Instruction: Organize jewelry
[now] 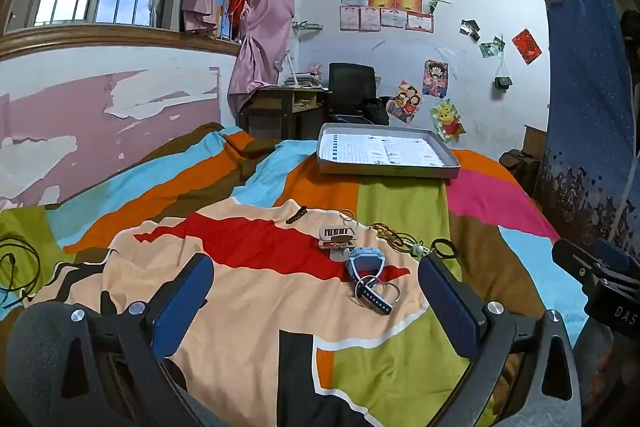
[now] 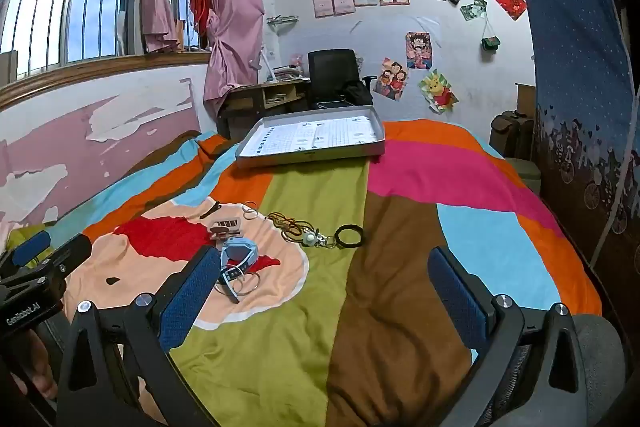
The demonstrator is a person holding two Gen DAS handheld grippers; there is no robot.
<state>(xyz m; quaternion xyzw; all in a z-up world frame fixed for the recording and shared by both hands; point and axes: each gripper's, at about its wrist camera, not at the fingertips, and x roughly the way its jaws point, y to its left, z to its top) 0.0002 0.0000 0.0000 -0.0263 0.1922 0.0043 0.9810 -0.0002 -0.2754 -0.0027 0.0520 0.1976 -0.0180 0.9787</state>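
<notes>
Small items lie on a colourful bedspread: a light blue watch [image 1: 366, 267] [image 2: 238, 255] over silver rings [image 1: 386, 293], a tan hair claw clip [image 1: 338, 237] [image 2: 226, 227], a dark hair pin [image 1: 297, 215] [image 2: 211, 209], a gold cord with a keychain [image 1: 394, 237] [image 2: 296, 227] and a black hair tie [image 1: 444, 249] [image 2: 349, 236]. A grey flat tray [image 1: 388, 171] [image 2: 312, 157] lined with printed paper sits further back. My left gripper [image 1: 316, 291] is open and empty, just short of the watch. My right gripper [image 2: 324, 287] is open and empty, right of the watch.
The right gripper's body shows at the right edge of the left wrist view [image 1: 600, 279]; the left gripper's body [image 2: 36, 275] shows at the left in the right wrist view. A wall with a window runs along the left. A desk and black chair [image 1: 352, 87] stand behind the bed.
</notes>
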